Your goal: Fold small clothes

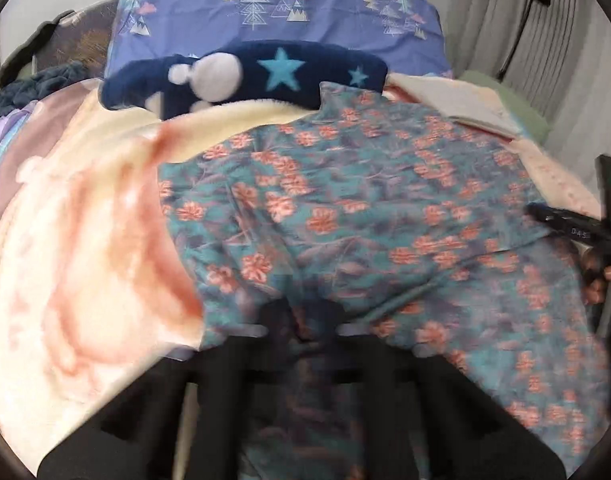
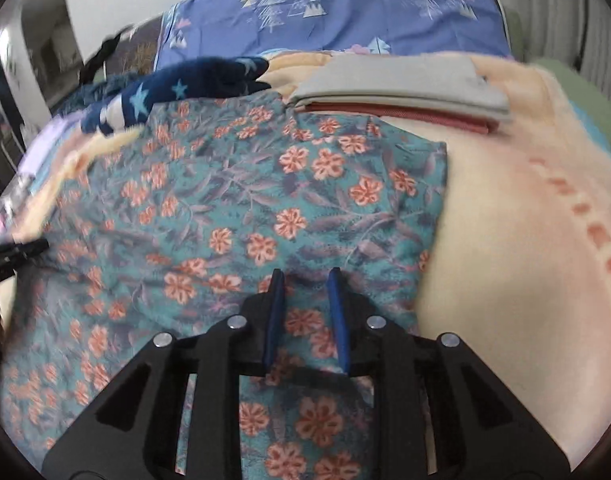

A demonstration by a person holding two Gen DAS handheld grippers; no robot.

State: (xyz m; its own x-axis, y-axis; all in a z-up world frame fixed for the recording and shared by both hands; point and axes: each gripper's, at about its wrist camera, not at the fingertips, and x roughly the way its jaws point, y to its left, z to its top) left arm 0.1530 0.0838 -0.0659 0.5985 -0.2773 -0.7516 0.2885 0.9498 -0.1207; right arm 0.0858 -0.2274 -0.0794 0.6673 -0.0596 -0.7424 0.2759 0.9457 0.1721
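A: Where is the garment?

B: The floral one lies spread on the blanket on the bed, mostly flat and creased. Its near part seems to show a paler side, as if one layer lies over another, but I cannot tell if that is a fold.

A: So how far along is the folding?

B: Early for this piece, I judge. It is still wide open. Beyond it, near the pillow, a small stack lies folded: a grey piece on a red one. Those look finished.

A: And the grippers?

B: The right gripper sits over the garment's near right part, its blue fingers apart with floral cloth showing between them, not pinched. The left gripper is over the near left edge, too blurred; I cannot tell if it is open or closed.

A: Any containers?

B: None in view. No basket or box. Only a navy star blanket bunched by the pillow.
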